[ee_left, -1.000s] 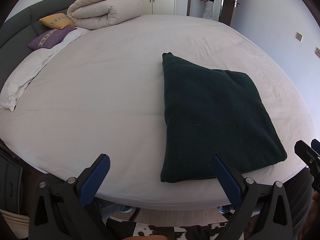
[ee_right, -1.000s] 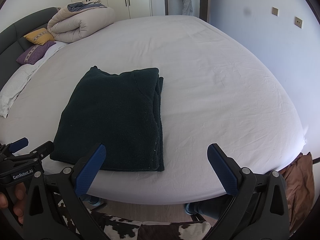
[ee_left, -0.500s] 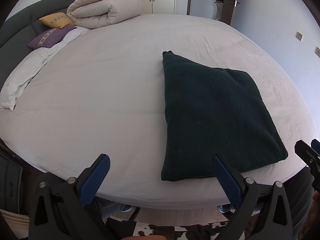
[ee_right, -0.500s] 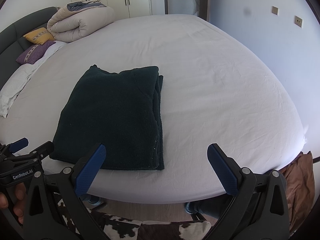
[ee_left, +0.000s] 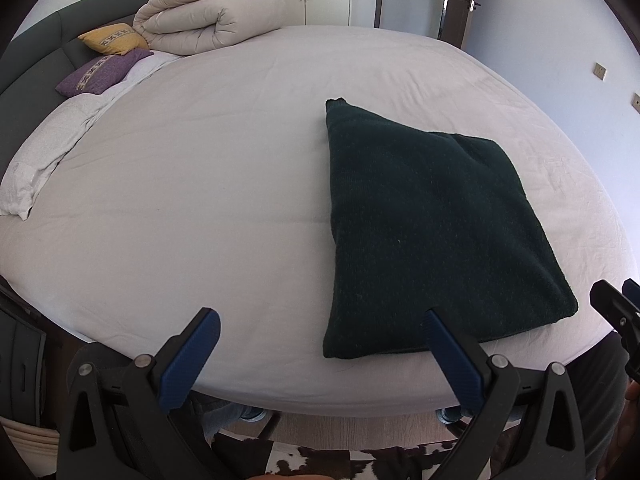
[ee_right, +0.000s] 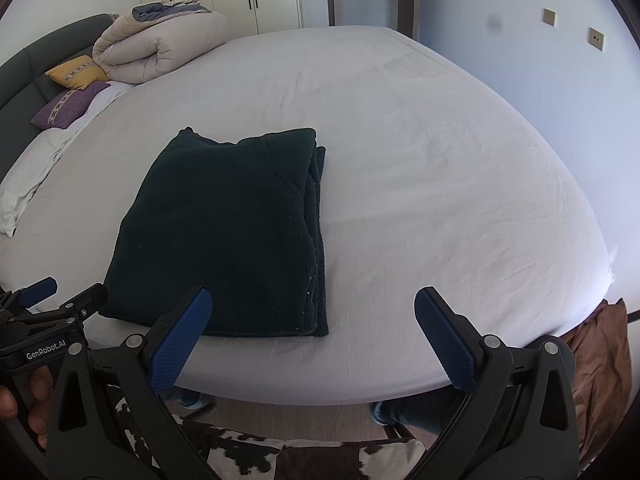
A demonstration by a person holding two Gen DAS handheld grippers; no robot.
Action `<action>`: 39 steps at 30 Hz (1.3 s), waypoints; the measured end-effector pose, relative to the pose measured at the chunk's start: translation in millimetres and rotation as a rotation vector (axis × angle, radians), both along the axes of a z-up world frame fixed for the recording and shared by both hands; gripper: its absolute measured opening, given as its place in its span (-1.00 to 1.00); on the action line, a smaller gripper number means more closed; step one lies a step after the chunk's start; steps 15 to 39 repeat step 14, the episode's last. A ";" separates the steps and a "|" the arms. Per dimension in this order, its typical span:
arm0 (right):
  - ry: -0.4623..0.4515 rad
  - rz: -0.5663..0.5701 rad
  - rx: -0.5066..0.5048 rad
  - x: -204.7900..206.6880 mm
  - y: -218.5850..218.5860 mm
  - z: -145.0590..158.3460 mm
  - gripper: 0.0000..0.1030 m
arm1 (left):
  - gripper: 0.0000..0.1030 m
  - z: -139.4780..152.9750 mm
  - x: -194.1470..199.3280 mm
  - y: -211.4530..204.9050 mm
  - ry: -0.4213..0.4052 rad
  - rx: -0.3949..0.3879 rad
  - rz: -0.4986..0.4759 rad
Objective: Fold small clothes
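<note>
Dark green garment (ee_right: pixel 232 232): folded into a thick rectangle, flat on the white bed sheet (ee_right: pixel 440 160), close to the near edge of the bed. Long axis runs away from both tongs, toward the far side of the bed. Stacked fold layers show along its right-hand edge in the right wrist view; a small corner sticks up at the far left end.

Right gripper (ee_right: pixel 312 332): jaws spread wide, holding nothing, held back over the bed edge. Garment lies ahead and to the left of it; the left blue pad (ee_right: pixel 180 336) overlaps the garment's near edge in the picture, but contact cannot be told.

Left gripper (ee_left: pixel 320 360): jaws also wide apart, empty. Garment (ee_left: pixel 432 232) lies ahead and to the right of it; its near hem sits between the two pads in the picture.

Judgement: the garment sits between the two grippers, roughly equally near to each, the left tongs facing its left long edge and the right tongs its layered right edge. Folding looks nearly or fully done. A further fold would probably bring the far end toward the near hem, across the long axis.

Beyond: rolled duvet (ee_right: pixel 160 48) and cushions (ee_right: pixel 76 88) at the far left, well apart.
</note>
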State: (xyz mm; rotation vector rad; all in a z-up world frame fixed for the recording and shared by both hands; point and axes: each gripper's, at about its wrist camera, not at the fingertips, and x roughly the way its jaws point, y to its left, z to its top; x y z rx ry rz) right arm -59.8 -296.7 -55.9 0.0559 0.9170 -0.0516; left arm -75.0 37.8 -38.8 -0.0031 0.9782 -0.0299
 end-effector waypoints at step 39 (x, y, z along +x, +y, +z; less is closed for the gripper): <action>0.006 -0.010 0.006 -3.6 0.2 -2.4 1.00 | 1.00 -1.1 -0.8 1.3 -0.001 0.001 0.004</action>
